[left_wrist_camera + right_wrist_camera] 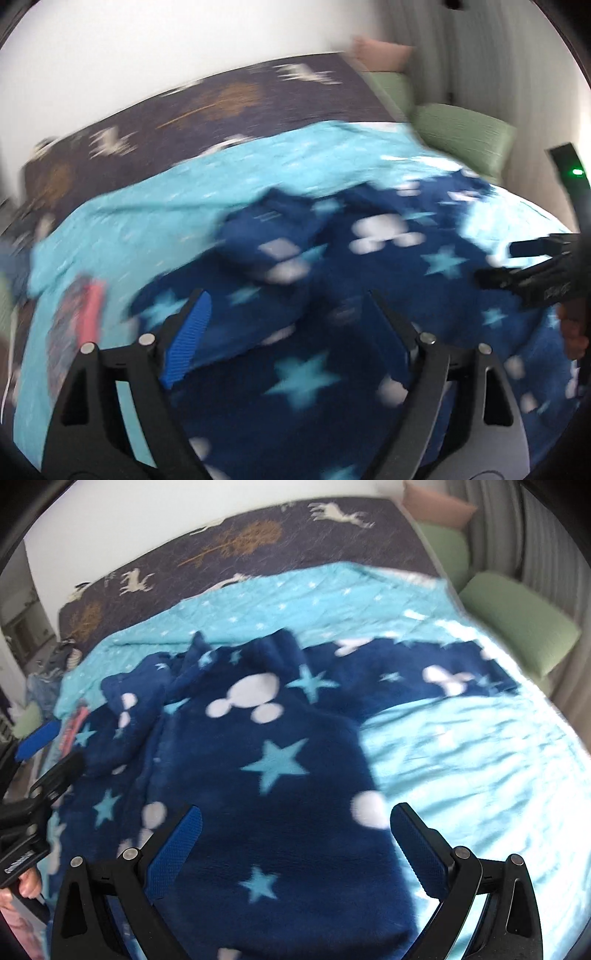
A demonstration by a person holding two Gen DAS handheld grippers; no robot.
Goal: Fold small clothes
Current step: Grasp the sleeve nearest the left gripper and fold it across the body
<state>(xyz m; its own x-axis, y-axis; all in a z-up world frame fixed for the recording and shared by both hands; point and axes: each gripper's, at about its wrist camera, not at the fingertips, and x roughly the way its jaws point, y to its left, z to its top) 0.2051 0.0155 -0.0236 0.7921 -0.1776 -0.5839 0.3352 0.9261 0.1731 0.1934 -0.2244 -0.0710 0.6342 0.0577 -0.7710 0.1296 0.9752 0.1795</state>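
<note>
A navy fleece garment (280,775) with light blue stars and white mouse-head shapes lies spread on a light blue quilt (461,760). One sleeve (443,675) stretches out to the right, and a bunched part (125,709) lies at the left. My right gripper (297,812) hangs open just above the garment's body with nothing between its fingers. The blurred left wrist view shows the same garment (332,295) under my left gripper (286,299), which is also open and holds nothing. Each gripper shows at the edge of the other's view: the right gripper (498,264), the left gripper (51,753).
The quilt lies on a dark bedspread (258,542) printed with deer and trees. Green cushions (517,627) and a pink cushion (436,502) line the right side by a curtain. A red and grey item (88,314) lies on the quilt's left. A hand (27,886) holds the left gripper.
</note>
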